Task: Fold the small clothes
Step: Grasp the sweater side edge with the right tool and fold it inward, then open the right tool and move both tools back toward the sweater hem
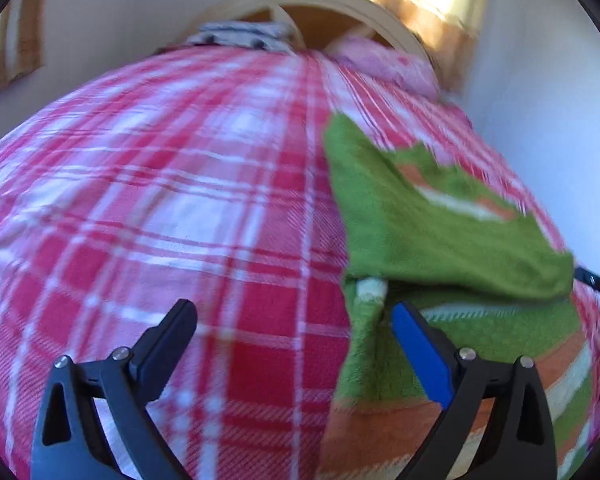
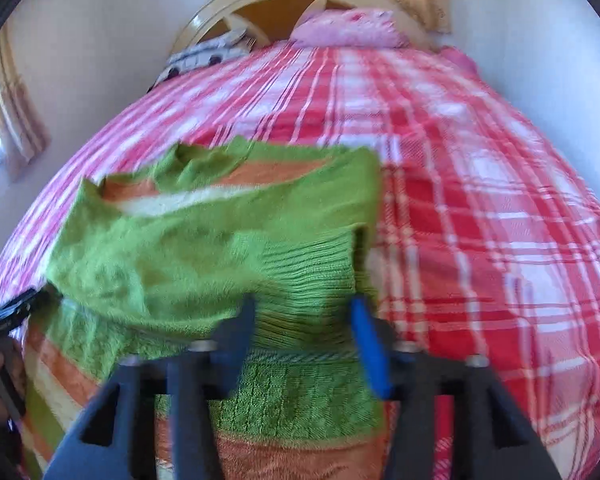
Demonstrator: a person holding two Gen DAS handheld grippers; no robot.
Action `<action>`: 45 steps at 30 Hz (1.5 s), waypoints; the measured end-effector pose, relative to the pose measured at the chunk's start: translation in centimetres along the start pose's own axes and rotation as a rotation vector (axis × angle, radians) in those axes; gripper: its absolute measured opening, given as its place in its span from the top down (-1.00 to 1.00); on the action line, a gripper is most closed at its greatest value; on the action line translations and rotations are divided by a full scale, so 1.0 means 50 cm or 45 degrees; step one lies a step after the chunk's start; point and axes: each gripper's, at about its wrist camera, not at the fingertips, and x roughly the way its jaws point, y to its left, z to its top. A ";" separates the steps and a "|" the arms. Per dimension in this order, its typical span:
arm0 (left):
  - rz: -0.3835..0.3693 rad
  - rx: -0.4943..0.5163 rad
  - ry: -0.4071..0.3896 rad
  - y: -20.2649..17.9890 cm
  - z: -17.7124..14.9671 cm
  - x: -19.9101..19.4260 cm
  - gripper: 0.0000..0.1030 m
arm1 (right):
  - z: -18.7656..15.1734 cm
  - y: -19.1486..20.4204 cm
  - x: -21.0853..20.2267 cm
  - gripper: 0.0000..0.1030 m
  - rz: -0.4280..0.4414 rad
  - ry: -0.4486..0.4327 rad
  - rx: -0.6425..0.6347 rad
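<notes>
Sweater [image 2: 204,232] half-folded on plaid blanket [image 2: 480,208]; both tools spread.

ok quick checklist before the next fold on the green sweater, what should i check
1. Left gripper empty: ok, jaws wide apart, nothing between them.
2. Right gripper empty: ok, jaws apart above the ribbed hem, no cloth pinched as far as the blur shows.
3. Green knitted sweater with orange and cream stripes partly folded: ok, an upper layer lies doubled over the lower part.
4. Fold edges aligned: cannot tell, both views are motion-blurred.
5. Sweater lying flat: not ok, the folded layer is bunched and wrinkled.
6. Red and white plaid blanket smooth beside the sweater: ok.
</notes>
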 end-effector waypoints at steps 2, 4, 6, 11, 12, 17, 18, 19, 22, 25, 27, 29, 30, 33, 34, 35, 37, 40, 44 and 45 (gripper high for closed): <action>-0.002 -0.002 -0.110 0.000 0.005 -0.037 -0.95 | 0.012 0.019 -0.031 -0.05 0.005 -0.083 -0.049; 0.016 0.035 -0.154 -0.017 0.024 -0.048 -1.00 | 0.025 0.050 -0.042 -0.05 0.107 -0.110 -0.107; 0.033 0.099 -0.118 -0.043 0.042 -0.028 -1.00 | 0.029 0.079 -0.022 -0.06 0.172 -0.064 -0.158; 0.282 0.284 0.023 -0.092 0.055 0.080 -1.00 | -0.003 0.117 0.090 -0.12 0.270 0.148 -0.150; 0.320 0.304 0.080 -0.089 0.049 0.102 -1.00 | -0.016 0.115 0.116 -0.14 0.280 0.197 -0.133; 0.237 0.254 0.116 -0.059 0.046 0.107 -1.00 | -0.030 0.125 0.074 -0.16 0.240 0.117 -0.229; 0.222 0.243 0.119 -0.055 0.046 0.107 -1.00 | -0.029 0.116 0.055 -0.16 0.223 0.084 -0.223; 0.205 0.221 0.126 -0.049 0.045 0.106 -1.00 | -0.029 0.104 0.043 -0.16 0.209 0.065 -0.207; 0.152 0.161 0.145 -0.042 0.040 0.101 -1.00 | -0.043 0.066 0.066 -0.16 0.191 0.144 -0.145; 0.120 0.109 0.127 -0.038 0.028 0.085 -1.00 | -0.062 0.046 0.061 -0.16 0.207 0.122 -0.143; 0.116 0.080 0.111 -0.033 0.023 0.072 -1.00 | -0.065 0.044 0.049 -0.20 0.205 0.124 -0.125; 0.112 0.073 0.085 -0.031 0.020 0.057 -1.00 | -0.070 0.044 0.047 -0.28 0.207 0.124 -0.123; 0.120 0.075 0.075 -0.031 0.020 0.052 -1.00 | -0.073 0.047 0.048 -0.29 0.197 0.125 -0.137; 0.128 0.099 0.059 -0.032 0.009 0.028 -1.00 | -0.081 0.047 0.045 -0.29 0.168 0.126 -0.148; 0.130 0.115 0.046 -0.038 0.002 0.016 -1.00 | -0.084 0.048 0.040 -0.30 0.156 0.134 -0.132; 0.129 0.136 0.029 -0.044 -0.005 0.005 -1.00 | -0.085 0.048 0.036 -0.36 0.150 0.143 -0.113; 0.132 0.162 0.009 -0.052 -0.016 -0.012 -1.00 | -0.094 0.048 0.020 -0.41 0.162 0.134 -0.076; 0.113 0.164 0.007 -0.054 -0.028 -0.027 -1.00 | -0.111 0.053 0.010 -0.42 0.152 0.126 -0.081; 0.100 0.164 0.026 -0.054 -0.044 -0.034 -1.00 | -0.125 0.054 -0.002 -0.44 0.136 0.116 -0.076; 0.102 0.167 0.026 -0.055 -0.047 -0.036 -1.00 | -0.127 0.052 -0.006 -0.45 0.139 0.115 -0.065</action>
